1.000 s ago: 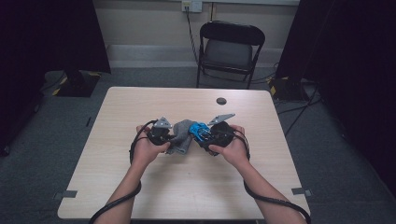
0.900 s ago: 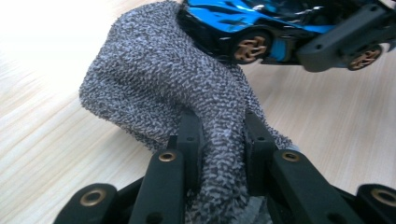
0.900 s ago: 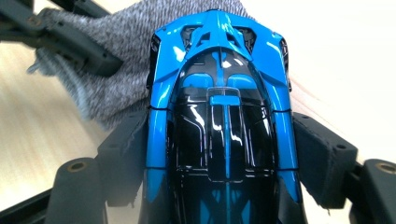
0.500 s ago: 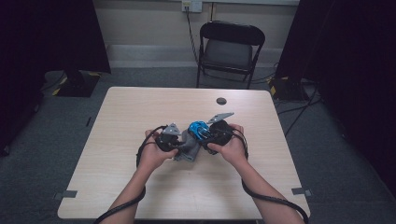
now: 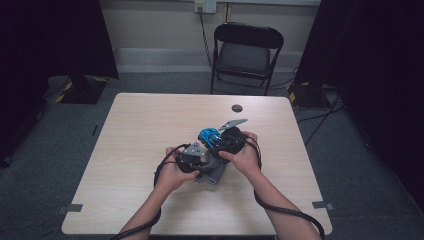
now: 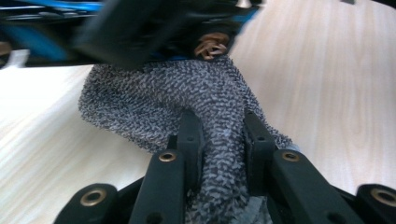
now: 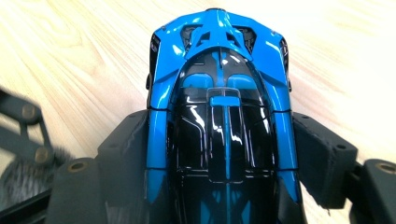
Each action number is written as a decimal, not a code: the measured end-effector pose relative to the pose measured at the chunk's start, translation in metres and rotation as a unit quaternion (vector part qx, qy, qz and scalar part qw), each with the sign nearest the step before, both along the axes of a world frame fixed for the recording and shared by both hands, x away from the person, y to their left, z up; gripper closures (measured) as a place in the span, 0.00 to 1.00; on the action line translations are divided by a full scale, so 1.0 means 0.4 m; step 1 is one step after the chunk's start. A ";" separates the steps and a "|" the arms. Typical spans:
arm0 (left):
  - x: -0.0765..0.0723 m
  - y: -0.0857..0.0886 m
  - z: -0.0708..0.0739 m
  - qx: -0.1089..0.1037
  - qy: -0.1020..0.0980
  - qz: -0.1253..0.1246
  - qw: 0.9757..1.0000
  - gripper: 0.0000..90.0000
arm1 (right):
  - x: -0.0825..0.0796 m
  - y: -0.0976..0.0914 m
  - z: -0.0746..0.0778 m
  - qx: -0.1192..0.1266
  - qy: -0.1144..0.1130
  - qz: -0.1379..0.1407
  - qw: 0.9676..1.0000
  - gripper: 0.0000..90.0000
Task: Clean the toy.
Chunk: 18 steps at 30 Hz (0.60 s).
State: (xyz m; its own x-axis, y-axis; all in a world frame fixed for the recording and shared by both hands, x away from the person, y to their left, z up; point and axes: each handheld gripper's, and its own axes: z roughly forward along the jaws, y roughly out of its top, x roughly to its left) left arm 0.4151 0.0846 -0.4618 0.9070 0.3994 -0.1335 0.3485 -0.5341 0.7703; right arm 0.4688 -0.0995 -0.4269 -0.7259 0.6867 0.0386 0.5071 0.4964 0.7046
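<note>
A blue and black toy car (image 7: 219, 93) lies lengthwise between the jaws of my right gripper (image 7: 224, 158), which is shut on its sides just above the table. In the high view the car (image 5: 207, 135) sits at the tip of the right gripper (image 5: 217, 140), near the table's middle. My left gripper (image 6: 219, 140) is shut on a fold of a grey knitted cloth (image 6: 187, 98), and the blurred car (image 6: 46, 37) hangs right above that cloth. From above, the left gripper (image 5: 204, 165) sits just in front of the right one, with the cloth (image 5: 214, 174) bunched under both hands.
A small dark round thing (image 5: 236, 108) lies on the light wooden table (image 5: 130, 150) toward its far edge. A black folding chair (image 5: 247, 50) stands behind the table. Part of the left gripper's linkage (image 7: 23, 126) shows beside the car.
My left hand has carried the cloth to the right and toward the person, from the left side of the car to below it. The right gripper and the car have stayed in place.
</note>
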 end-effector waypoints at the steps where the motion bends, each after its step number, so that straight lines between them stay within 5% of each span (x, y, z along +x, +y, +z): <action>1: 0.000 0.000 0.000 0.000 0.000 0.000 1.000 0.82 | 0.000 0.000 0.000 0.000 0.000 0.000 1.000 0.29; 8: -0.020 -0.028 -0.015 0.000 0.011 -0.037 0.999 0.82 | 0.014 0.001 0.017 0.010 -0.003 -0.005 1.000 0.29; 14: 0.003 0.049 -0.009 0.011 0.007 0.012 1.000 0.81 | 0.007 -0.017 0.022 0.015 -0.001 -0.003 1.000 0.29; 18: 0.030 0.111 0.008 0.026 0.000 0.059 0.998 0.81 | -0.008 -0.024 0.026 0.013 -0.006 0.002 1.000 0.29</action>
